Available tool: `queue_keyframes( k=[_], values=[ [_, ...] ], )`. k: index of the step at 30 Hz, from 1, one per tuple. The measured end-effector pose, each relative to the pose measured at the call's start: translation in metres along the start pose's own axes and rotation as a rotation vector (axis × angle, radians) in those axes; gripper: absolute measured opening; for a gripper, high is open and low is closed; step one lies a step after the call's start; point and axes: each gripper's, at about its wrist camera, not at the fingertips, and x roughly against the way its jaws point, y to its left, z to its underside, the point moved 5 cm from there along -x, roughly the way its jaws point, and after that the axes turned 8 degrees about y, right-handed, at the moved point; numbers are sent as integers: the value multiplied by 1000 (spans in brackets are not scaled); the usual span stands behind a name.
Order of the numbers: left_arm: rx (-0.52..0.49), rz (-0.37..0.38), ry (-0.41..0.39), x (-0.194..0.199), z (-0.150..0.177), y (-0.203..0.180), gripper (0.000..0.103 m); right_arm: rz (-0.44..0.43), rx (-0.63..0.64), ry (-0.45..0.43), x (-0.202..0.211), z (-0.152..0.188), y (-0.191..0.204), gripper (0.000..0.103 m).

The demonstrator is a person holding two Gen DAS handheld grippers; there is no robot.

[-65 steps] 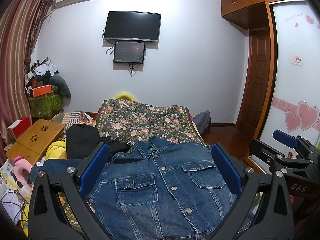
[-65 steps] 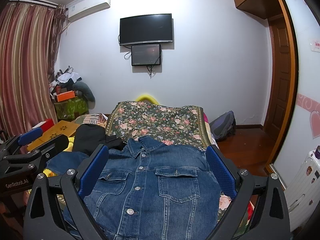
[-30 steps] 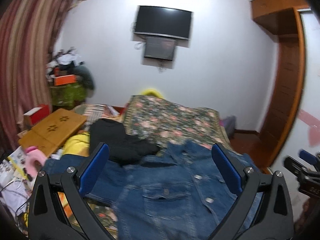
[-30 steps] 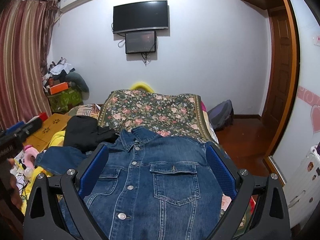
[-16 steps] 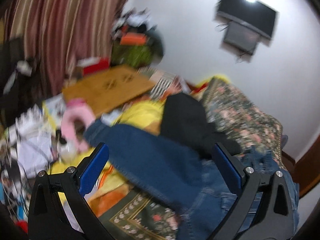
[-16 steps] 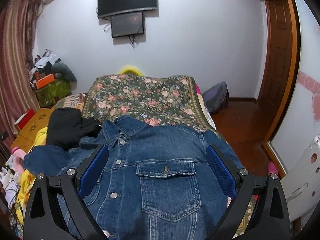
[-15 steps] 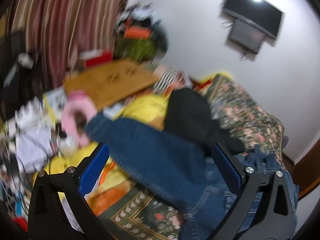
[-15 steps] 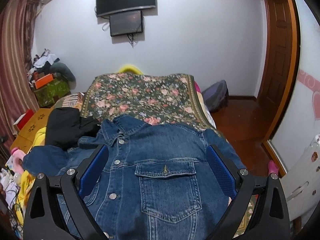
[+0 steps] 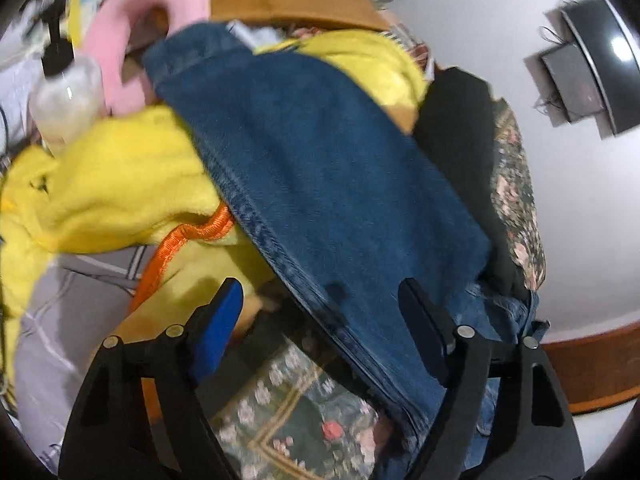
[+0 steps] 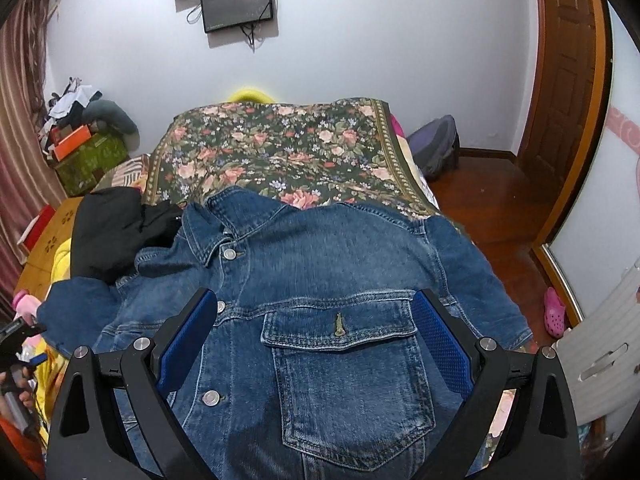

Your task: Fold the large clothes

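Observation:
A blue denim jacket (image 10: 328,276) lies front up on a floral bedspread (image 10: 280,144), collar toward the far wall. My right gripper (image 10: 316,336) is open and hovers over its chest pocket (image 10: 344,376). The jacket's left sleeve (image 9: 320,176) stretches out over a yellow garment (image 9: 112,180). My left gripper (image 9: 324,320) is open, low over the sleeve's lower edge, with the sleeve between its blue pads (image 9: 218,328). It also shows at the left edge of the right wrist view (image 10: 16,344).
A black garment (image 10: 116,232) lies left of the collar. A pink toy (image 9: 152,20) and a clear bottle (image 9: 64,104) sit past the sleeve cuff. A wooden lap table (image 10: 44,248), a backpack (image 10: 436,148) and a door (image 10: 568,68) surround the bed.
My left gripper swung left and dropped close over the jacket's left sleeve. My right gripper lowered and moved forward over the chest pocket. Both stayed open.

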Motion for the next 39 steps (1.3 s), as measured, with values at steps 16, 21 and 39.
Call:
queue_keyframes(
  k=[16, 21, 39],
  values=[
    [-204, -223, -224, 20, -10, -49, 11, -12, -31, -12, 4, -3, -13, 97],
    [-321, -155, -335, 67, -4, -114, 6, -21, -28, -39, 10, -4, -18, 97],
    [-982, 72, -162, 38, 186, -341, 2, -32, -10, -66, 19, 5, -41, 97]
  ],
)
